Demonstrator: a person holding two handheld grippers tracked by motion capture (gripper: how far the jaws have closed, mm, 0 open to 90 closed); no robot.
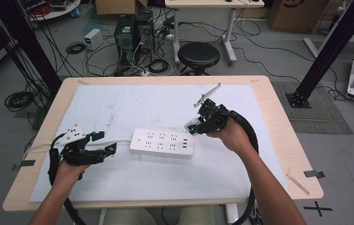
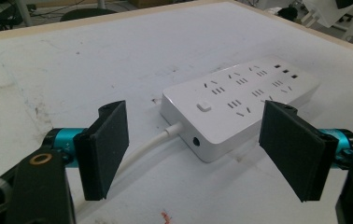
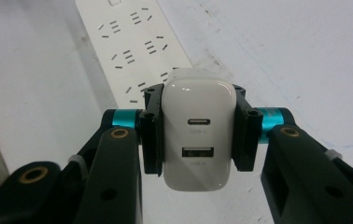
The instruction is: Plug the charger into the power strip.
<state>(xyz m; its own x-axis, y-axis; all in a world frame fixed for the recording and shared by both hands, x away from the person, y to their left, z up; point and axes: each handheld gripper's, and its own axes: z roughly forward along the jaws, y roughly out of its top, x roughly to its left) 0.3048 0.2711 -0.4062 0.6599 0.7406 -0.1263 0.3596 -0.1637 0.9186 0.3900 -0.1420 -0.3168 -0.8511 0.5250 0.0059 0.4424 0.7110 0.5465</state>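
Note:
A white power strip [image 1: 163,142] lies flat on the white mat in the middle of the table, its cord running off to the left. My left gripper [image 1: 104,143] stands open just left of the strip's cord end, low over the mat. From its own camera the strip [image 2: 240,105] and its white cord [image 2: 151,144] lie between and beyond the spread jaws. My right gripper [image 1: 190,127] hovers over the strip's right end, shut on a white USB charger [image 3: 198,128] with two ports facing the camera. Below the charger the strip [image 3: 135,44] shows.
The white mat [image 1: 222,164] covers most of the wooden table [image 1: 283,140]. Beyond the far edge stand a black stool [image 1: 198,55], computer towers and loose cables on the floor. Black frame posts rise at both far sides.

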